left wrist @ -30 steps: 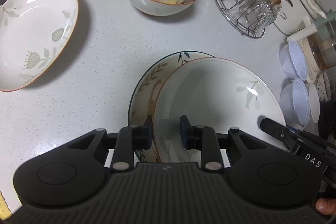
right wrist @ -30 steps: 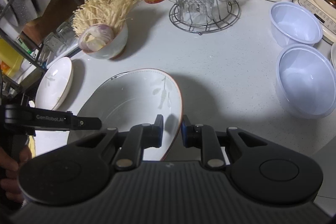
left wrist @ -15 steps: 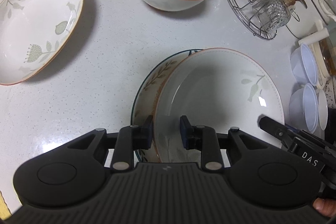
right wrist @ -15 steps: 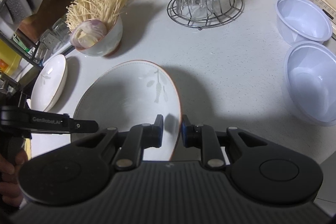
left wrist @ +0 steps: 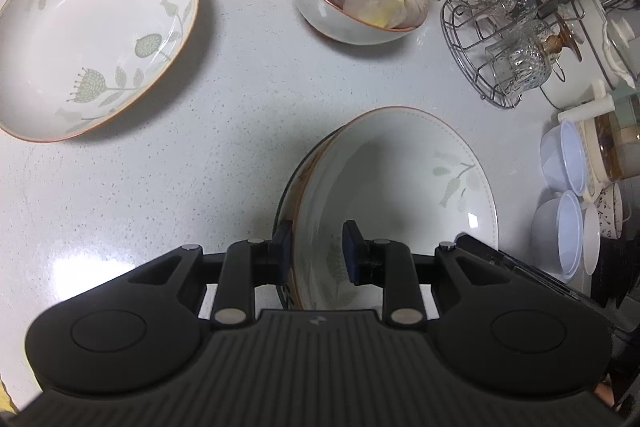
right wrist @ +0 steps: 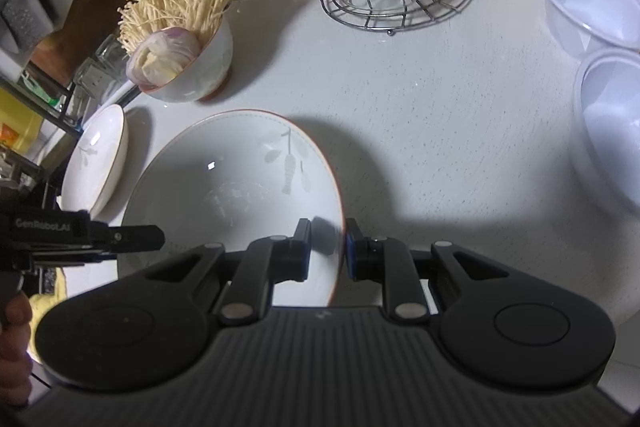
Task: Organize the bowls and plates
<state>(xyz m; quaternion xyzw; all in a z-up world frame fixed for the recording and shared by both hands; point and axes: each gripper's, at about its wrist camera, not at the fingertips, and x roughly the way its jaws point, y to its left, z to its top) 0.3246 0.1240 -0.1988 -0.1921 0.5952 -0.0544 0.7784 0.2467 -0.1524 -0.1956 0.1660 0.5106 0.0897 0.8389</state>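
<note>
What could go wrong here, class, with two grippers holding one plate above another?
1. The left gripper and right gripper pinch only the plate's thin rim; it may slip and drop.
2. It sits off-centre over the lower plate, so lowering it carelessly could chip a rim.

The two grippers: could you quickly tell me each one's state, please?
Left gripper: shut on the stacked white leaf-patterned ceramic plates.
Right gripper: shut on the same stack's top plate rim.

Left gripper [left wrist: 316, 250] clamping stacked plates

Orange-rimmed plate [left wrist: 400, 187] atop dark-rimmed plate [left wrist: 285, 199], centre frame; second leaf-patterned plate [left wrist: 92, 35] upper left.
</note>
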